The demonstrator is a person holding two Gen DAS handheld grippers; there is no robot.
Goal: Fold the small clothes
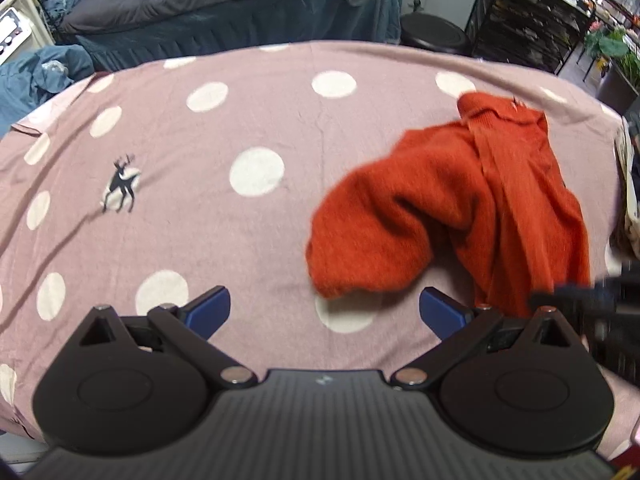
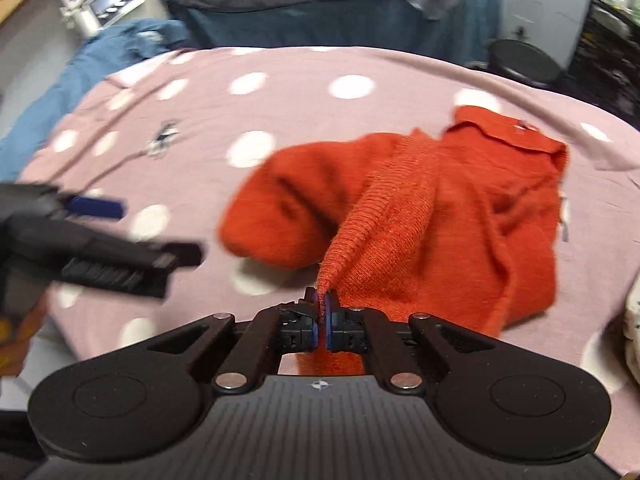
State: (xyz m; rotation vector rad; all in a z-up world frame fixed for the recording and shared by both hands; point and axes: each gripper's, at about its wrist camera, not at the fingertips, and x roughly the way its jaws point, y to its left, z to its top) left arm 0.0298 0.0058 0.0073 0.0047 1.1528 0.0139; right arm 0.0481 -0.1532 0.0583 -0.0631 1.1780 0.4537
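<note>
An orange knitted sweater [image 1: 460,200] lies crumpled on the right half of a pink polka-dot sheet [image 1: 240,120]. My left gripper [image 1: 324,308] hovers open just in front of the sweater's near sleeve, with only sheet between its blue pads. In the right wrist view my right gripper [image 2: 321,312] is shut on a ribbed edge of the sweater [image 2: 400,208], which rises taut from the pads. The left gripper [image 2: 100,240] shows blurred at the left of that view.
A white deer print [image 1: 122,186] marks the sheet at left. Beyond the sheet's far edge stand a dark bed [image 1: 200,0], a black round stool [image 1: 434,34] and a shelf rack [image 1: 528,16]. Blue fabric [image 2: 100,60] is heaped at far left.
</note>
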